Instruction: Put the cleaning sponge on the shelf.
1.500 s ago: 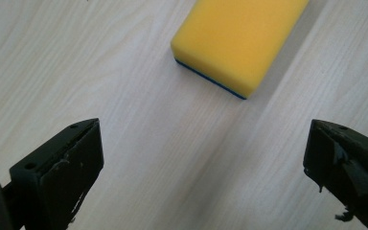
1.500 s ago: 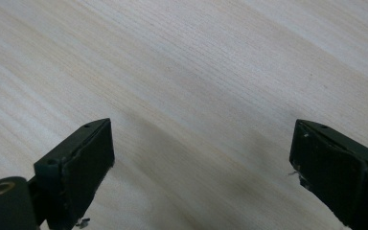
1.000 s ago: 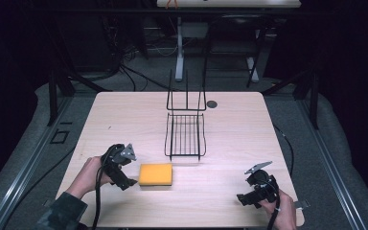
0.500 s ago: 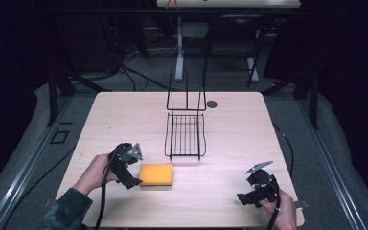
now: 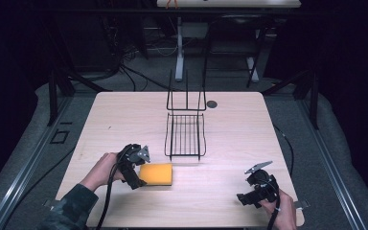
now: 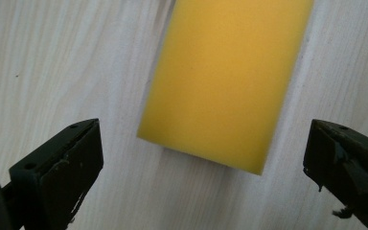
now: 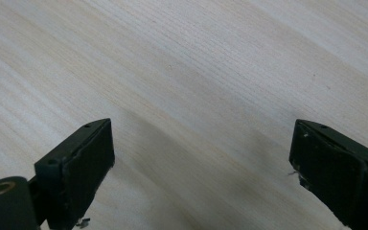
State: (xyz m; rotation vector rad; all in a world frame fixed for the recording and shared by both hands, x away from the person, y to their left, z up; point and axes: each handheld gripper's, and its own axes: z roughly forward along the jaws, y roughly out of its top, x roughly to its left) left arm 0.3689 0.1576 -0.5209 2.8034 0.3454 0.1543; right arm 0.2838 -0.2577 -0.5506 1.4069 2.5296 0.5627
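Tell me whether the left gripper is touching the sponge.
Apart. In the left gripper view, the left gripper stands open, bare table between each jaw and the sponge.

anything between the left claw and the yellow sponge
Nothing visible. The left claw is open, its jaws either side of the near end of the yellow sponge, with just bare table between.

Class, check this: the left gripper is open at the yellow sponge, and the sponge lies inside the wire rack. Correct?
Not quite. The left gripper is open at the yellow sponge, but the high view shows the sponge flat on the table, in front of the wire rack.
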